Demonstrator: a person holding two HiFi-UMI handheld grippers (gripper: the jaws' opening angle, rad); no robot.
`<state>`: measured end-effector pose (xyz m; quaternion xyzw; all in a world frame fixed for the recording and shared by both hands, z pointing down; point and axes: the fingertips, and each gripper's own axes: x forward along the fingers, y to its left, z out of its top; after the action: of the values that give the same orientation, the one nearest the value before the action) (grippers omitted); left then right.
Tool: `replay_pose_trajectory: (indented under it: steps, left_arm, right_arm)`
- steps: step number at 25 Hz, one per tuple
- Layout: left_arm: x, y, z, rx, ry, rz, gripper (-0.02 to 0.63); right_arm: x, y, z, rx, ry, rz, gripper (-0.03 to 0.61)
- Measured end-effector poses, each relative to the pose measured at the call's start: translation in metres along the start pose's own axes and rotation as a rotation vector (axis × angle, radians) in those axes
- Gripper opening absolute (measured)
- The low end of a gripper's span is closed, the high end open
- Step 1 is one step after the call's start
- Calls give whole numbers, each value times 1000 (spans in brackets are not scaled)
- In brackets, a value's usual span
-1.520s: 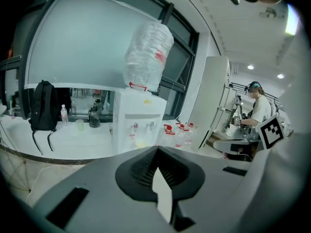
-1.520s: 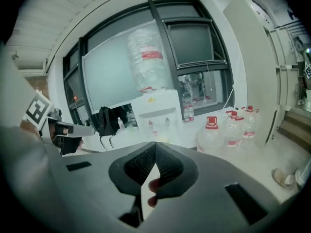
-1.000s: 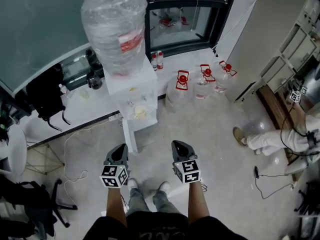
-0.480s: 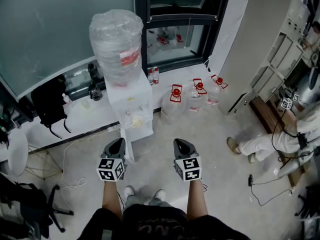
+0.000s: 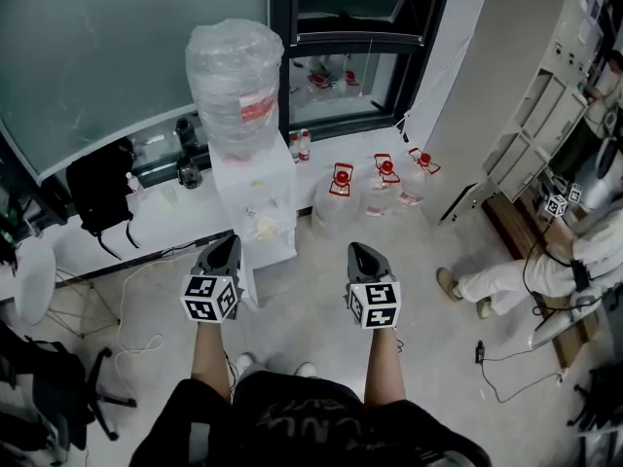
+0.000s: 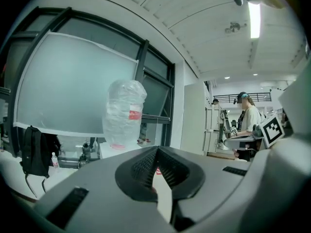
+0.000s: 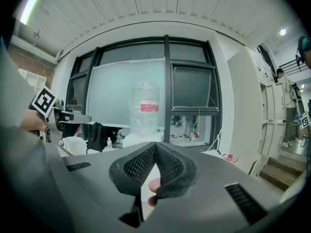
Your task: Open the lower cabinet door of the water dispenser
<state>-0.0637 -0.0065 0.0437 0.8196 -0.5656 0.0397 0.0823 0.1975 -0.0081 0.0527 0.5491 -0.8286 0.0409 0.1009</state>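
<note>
water dispenser point(image 5: 255, 188): 1 | jugs point(image 5: 336, 191) point(image 5: 380, 185) point(image 5: 414, 178): 3 | claws point(image 5: 230, 244) point(image 5: 358, 252): 2 | backpack point(image 5: 97, 197): 1

left hand-held gripper point(image 5: 230, 241) and right hand-held gripper point(image 5: 357, 250) higher than before

Ahead of you the white water dispenser point(image 5: 255, 195) stands upright, a large clear bottle point(image 5: 237, 81) with a red label seated on top.

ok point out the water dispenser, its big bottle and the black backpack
water dispenser point(image 5: 273, 188), head view, white top panel
big bottle point(image 5: 234, 76), head view, clear side wall
black backpack point(image 5: 97, 188), head view, its middle
</note>
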Motion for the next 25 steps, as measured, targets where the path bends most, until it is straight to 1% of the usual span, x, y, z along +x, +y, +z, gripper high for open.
replay_pose_trajectory:
  steps: [3, 8, 17, 20, 25]
  left_arm:
    - [-2, 0, 14, 11, -22, 10, 12]
    - [1, -5, 29, 43, -52, 1, 12]
    - [7, -1, 30, 36, -56, 17, 12]
    - [6, -1, 28, 31, -56, 12, 12]
    - [8, 1, 25, 41, -45, 20, 12]
  right_arm:
    - [-4, -7, 10, -26, -13, -14, 14]
    - [-5, -13, 27, -56, -47, -21, 14]
    - [1, -20, 35, -61, -66, -22, 14]
    - [3, -17, 32, -83, -59, -18, 14]
    - [10, -16, 31, -86, -51, -8, 14]
